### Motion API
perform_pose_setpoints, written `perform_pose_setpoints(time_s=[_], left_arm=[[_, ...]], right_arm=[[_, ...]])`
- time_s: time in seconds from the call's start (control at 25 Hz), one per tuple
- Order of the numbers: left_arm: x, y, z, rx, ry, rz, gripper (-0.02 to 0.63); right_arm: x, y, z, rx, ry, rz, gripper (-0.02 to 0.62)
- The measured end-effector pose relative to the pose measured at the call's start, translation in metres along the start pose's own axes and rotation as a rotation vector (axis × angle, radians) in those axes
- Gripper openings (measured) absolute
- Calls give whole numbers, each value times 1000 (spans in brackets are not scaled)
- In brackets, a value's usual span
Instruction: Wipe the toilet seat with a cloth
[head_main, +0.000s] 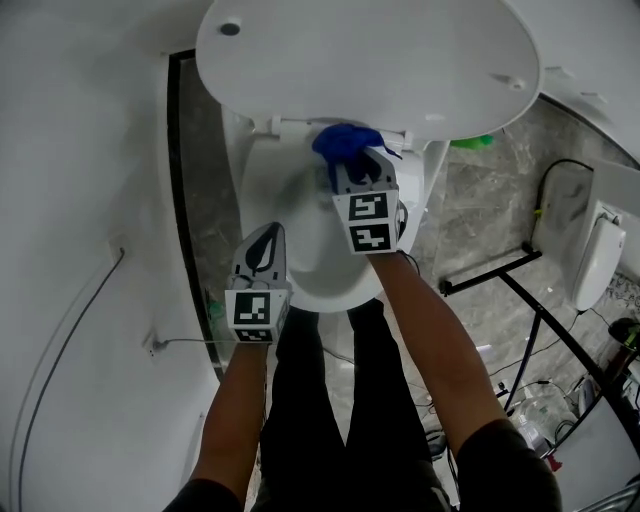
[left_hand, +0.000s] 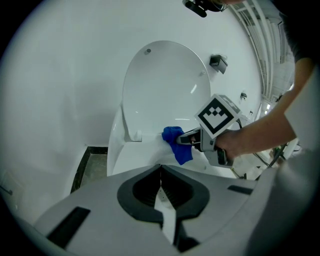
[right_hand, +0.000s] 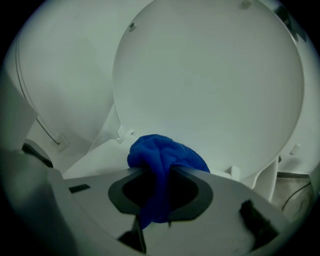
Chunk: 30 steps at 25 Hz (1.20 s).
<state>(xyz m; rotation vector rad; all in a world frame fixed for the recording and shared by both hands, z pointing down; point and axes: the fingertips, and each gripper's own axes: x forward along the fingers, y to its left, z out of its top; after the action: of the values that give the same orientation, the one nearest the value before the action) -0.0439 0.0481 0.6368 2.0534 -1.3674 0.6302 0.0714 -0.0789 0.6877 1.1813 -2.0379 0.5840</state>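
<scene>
Blue cloth (head_main: 346, 142), bunched into a soft wad, at the back of the toilet seat (head_main: 262, 185) just below the hinges, upper middle of the head view. Pinched by a fold in the right tongs (head_main: 350, 165), the wad bulging out past the tips and a tail hanging down between the pads in the right gripper view. Apparently resting against the white rim there, though no sure sight of contact under the wad.

Judged light, limp and plush. Nothing to break. Likely to drag and roll up on the glossy surface rather than glide flat, and to slip free if gripped by a thin edge only. Best held as here, deep across a thick fold, with plenty of fabric ahead of the tips to keep hard plastic off the seat.

Left tongs (head_main: 270, 235) pressed together on nothing, lower left of centre in the head view, hovering over the near left side of the seat, well apart from the cloth. From the left gripper view, cloth and right tongs at mid-frame, beyond the closed tips.

Around these: raised lid (head_main: 370, 50) across the top of the frame, bowl (head_main: 312, 225) open beneath, white wall (head_main: 80, 200) at left, grey marbled floor (head_main: 480, 210) at right.
</scene>
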Motion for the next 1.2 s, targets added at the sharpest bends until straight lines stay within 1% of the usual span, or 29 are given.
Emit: perform_pose_setpoints(time_s=[0.12,0.36,0.56,0.72,0.84,1.04,1.2], left_arm=[[4,-6,1,3,2,2,11],[4,-18,0,-1,4,7,11],[3,-25,-4,-2,10,6,11],[2,-33,-9,-4,18,-4,11],[2,-37,-11,-6,16,-8,11],[-2,-40,-21,-9,28,-6,11],[-4,-41,-26,-15,32,-5,11]], right_arm=[[-10,-19,-10,10,9,-16,91],[-38,-67,-43,61,28,-76,89],[-57,-82,-67,95,60,-72,89],[-72,-82,-89,73,77,-62,89],[-82,-77,-101,25,85,-46,89],[-104,-56,-129,-53,107,-11,89],[-122,-38,-153,-91,134,15,89]])
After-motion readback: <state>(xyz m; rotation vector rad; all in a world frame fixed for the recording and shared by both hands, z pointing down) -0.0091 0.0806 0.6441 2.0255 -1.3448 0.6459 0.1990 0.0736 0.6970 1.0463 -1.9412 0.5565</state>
